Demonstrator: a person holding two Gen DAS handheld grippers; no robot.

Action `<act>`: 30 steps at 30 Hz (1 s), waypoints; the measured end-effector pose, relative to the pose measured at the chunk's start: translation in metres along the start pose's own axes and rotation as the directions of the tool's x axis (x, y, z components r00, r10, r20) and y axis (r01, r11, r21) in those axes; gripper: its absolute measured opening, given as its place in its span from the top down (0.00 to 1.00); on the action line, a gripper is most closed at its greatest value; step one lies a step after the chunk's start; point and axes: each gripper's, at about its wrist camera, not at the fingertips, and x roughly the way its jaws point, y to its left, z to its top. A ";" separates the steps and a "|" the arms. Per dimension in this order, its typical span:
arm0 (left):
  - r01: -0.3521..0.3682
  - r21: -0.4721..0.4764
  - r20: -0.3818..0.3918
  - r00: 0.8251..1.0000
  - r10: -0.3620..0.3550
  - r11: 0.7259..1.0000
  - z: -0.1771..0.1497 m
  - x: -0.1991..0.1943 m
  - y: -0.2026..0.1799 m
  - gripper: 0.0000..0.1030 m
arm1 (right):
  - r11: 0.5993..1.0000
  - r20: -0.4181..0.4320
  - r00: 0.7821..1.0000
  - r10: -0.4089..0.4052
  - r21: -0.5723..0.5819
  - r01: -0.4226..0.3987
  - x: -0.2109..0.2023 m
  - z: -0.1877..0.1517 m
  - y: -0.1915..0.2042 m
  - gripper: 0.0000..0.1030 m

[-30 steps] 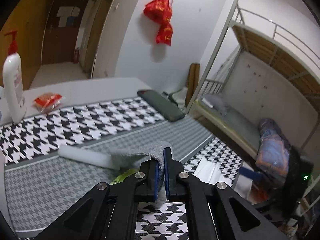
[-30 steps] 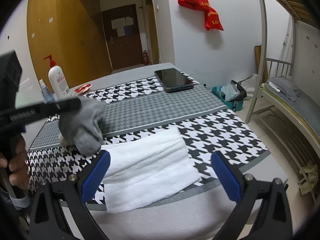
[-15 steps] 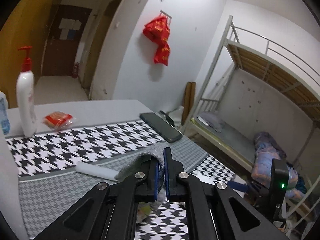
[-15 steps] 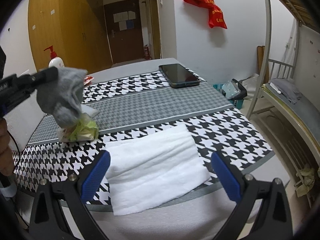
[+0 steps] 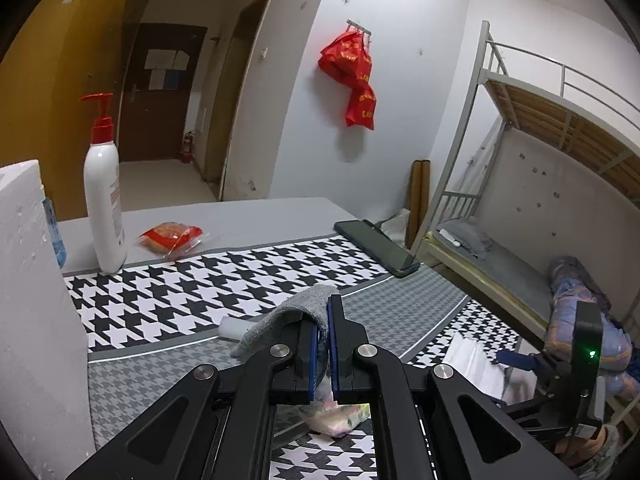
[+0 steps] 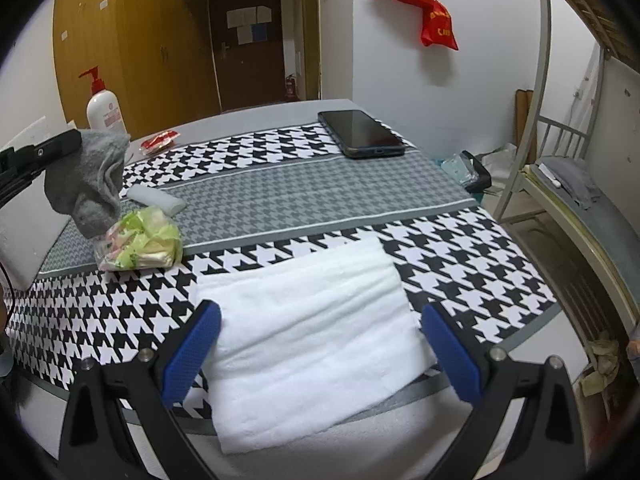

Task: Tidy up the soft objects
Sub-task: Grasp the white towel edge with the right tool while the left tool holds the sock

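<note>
From my left camera I see a soft, fuzzy grey sock draped limp over my left claw, whose blue pads are closed on a fold of it. In the right camera the sock hangs clear above the table, its toe dangling just over a crinkly plastic packet of green and yellow wrappers. Behind the packet lies a small white foam block, smooth and oblong. The tablecloth is woven in houndstooth, with black-and-white bands beside a finer grey band. My right claw stands wide open with nothing between its blue pads, hovering over a fluffy white folded towel lying flat at the near edge. A glossy dark phone lies at the far corner.
</note>
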 end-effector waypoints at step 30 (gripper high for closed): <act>0.019 0.060 0.055 0.998 -0.023 0.998 -0.001 -0.018 -0.017 0.95 | 0.998 0.021 0.998 0.057 -0.006 -0.057 -0.015 0.004 0.011 0.88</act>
